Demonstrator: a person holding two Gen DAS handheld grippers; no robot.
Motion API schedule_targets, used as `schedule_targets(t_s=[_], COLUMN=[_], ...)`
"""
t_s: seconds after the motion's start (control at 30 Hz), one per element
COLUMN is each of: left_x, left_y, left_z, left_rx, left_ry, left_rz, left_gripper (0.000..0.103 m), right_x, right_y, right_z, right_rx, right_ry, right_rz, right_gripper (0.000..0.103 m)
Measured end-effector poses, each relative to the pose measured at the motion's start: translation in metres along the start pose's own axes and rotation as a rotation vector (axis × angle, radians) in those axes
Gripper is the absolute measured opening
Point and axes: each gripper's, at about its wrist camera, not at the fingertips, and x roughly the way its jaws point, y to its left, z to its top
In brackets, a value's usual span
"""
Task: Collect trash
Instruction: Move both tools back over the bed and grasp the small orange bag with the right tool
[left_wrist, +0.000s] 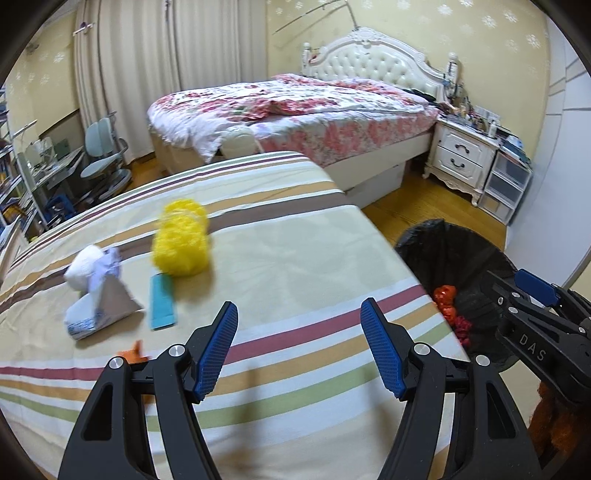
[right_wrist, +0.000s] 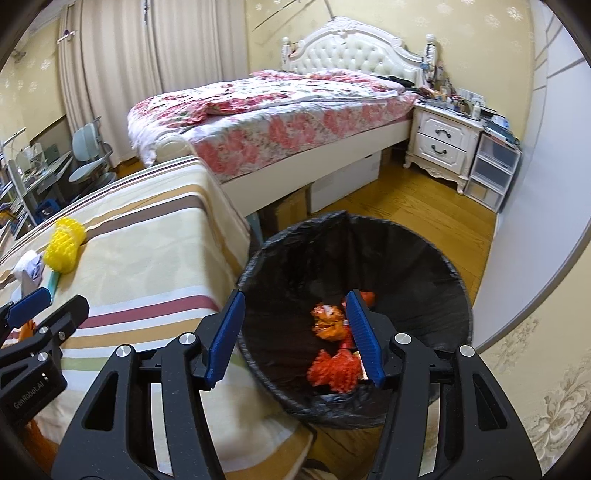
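Both grippers, left gripper (left_wrist: 299, 347) and right gripper (right_wrist: 295, 338), stood released and empty. Ahead of the left lay one yellow mesh ball (left_wrist: 181, 240), one teal strip (left_wrist: 161, 302) and perhaps two white wrappers (left_wrist: 98, 288). Under the right, one black-lined bin (right_wrist: 424, 266) held orange scraps (right_wrist: 332, 373).

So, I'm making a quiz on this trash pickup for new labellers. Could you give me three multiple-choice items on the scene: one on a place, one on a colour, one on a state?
1. Where is the yellow foam net?
A. in the bin
B. on the striped cloth
C. on the floor

2. What colour is the bin liner?
A. black
B. white
C. blue

3. What is the right tool doing?
A. clamping a red net
B. clamping the bin rim
C. open, holding nothing

Answers:
1 B: it lies on the striped cloth, beside the white paper.
2 A: black plastic lines the bin.
3 C: its jaws stand apart above the bin, with the red trash lying at the bottom.
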Motion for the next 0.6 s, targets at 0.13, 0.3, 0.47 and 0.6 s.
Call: schedule_targets(t_s=[0.13,0.3,0.47,0.6], left_x=[-0.013,-0.024,-0.035,-0.045], left_y=[0.030,0.065,0.107,0.139], left_z=[-0.007,-0.017,-0.034,-0.048], left_rx=[-0.039,-0.074,-0.122,-0.162], left_ry=[-0.013,-0.023,-0.020,-0.019], left_rz=[0.039,0.100,0.156,0.209], left_gripper=[0.067,0.067,0.067,0.067], right_x=[-0.005,-0.011,-0.018,-0.023], right_y=[0.029,0.063,0.103,0.135], right_z=[-0.003,-0.009,-0.013,-0.016], right_rx=[-0.045,-0.093,-0.155,-0.211], right_ry=[0.005,0.017,0.027,0.030], right_rz=[0.041,0.096,0.148,0.186], right_gripper=[0.056,0.056,0.056,0.057])
